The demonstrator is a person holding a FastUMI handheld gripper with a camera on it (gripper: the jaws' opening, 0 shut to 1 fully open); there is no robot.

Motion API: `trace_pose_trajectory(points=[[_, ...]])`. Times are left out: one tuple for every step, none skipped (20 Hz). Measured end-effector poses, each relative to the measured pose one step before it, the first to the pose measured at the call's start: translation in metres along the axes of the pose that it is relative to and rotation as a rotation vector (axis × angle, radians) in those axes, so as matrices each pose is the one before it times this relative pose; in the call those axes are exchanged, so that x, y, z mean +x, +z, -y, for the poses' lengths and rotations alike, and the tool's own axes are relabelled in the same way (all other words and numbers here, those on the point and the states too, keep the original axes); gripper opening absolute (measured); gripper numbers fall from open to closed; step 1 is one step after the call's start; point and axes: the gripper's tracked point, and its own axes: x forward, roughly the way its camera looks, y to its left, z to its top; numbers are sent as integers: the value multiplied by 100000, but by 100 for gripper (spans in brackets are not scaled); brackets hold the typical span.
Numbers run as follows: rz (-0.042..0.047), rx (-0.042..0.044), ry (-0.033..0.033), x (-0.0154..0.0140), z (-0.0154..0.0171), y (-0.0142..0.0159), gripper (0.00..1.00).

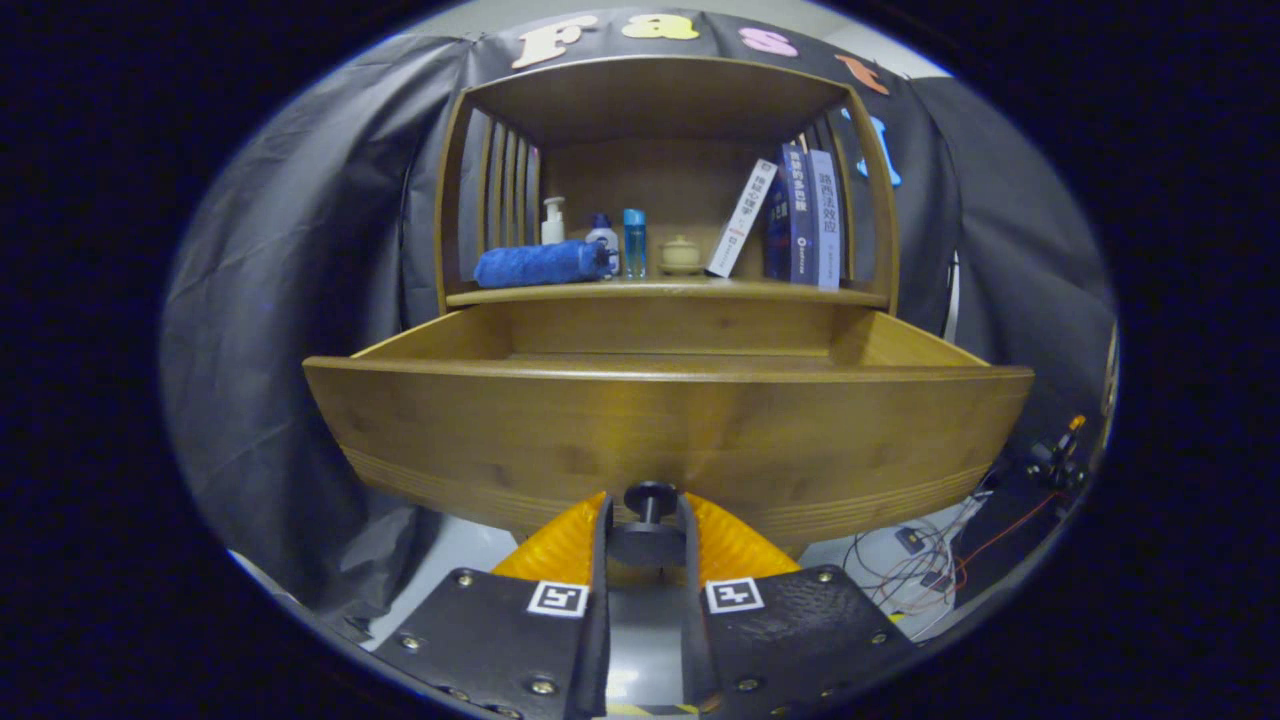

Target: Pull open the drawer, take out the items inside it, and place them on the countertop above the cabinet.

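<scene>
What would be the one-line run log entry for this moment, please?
stage: drawer pulled open | gripper: fingers around drawer knob | drawer contents: hidden behind front panel | countertop: blue roll, bottles, books

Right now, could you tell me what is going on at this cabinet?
A handheld pair of tongs is closed on the dark knob of the wooden drawer, which stands pulled well out of the cabinet. The inside of the drawer is hidden from this low angle. On the countertop above sit a rolled blue towel, small bottles, a jar and some books.
</scene>
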Motion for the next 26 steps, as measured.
trace_pose_trajectory(points=[[-2976,1845,-1368,-241,80,31,38],[-1008,2503,41,-427,-6,354,48],[1685,2589,1099,-530,-484,868,58],[2086,1450,142,-625,-309,1033,68],[1739,-1502,220,-585,-159,1112,78],[1854,-2601,-546,-423,20,936,88],[2331,-2834,-1082,-470,182,1217,97],[2646,-2515,-480,-590,-42,1272,98],[2162,-1775,-473,-283,-40,1132,98],[1611,-809,-631,-148,13,840,98],[2150,569,145,-72,-194,1330,99],[1888,526,-363,143,-131,1154,100],[1409,-261,-284,376,-62,878,100],[1135,-410,-492,464,-6,672,100],[633,-243,-808,521,-17,512,100],[481,17,-544,576,-74,615,100],[103,48,-66,619,-195,616,100],[788,583,50,697,-118,859,100],[611,668,310,712,-129,972,100],[574,250,22,803,35,965,100],[701,-138,-249,956,108,1112,100],[100,-416,-660,1029,289,984,100],[-263,9,-769,1036,308,921,100],[-681,-236,-1153,1234,268,661,100],[-2324,-958,-971,1110,329,169,100],[-2280,-992,-484,951,203,-195,100]])
